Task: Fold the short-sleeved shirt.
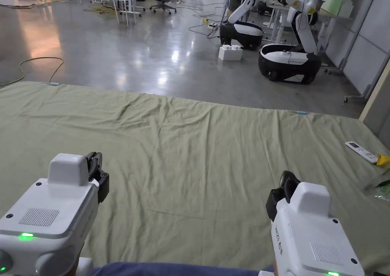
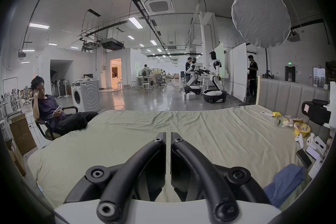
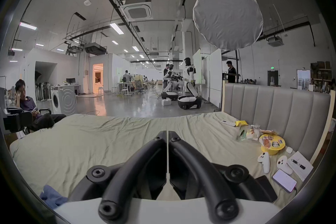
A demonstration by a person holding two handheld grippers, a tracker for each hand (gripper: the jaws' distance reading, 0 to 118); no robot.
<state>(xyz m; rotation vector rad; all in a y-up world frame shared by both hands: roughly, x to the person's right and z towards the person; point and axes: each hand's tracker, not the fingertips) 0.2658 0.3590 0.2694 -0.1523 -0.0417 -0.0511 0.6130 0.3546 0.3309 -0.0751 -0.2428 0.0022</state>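
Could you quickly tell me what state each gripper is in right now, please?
Left gripper: shut, holding nothing, raised over the green sheet.
Right gripper: shut, holding nothing; the blue shirt lies untouched at the bed's near edge.

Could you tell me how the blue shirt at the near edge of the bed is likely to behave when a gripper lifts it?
The blue shirt lies bunched in soft folds, so it will probably hang limp and drape. It looks thin, likely light. Lifted at one point, it may swing and stay crumpled.
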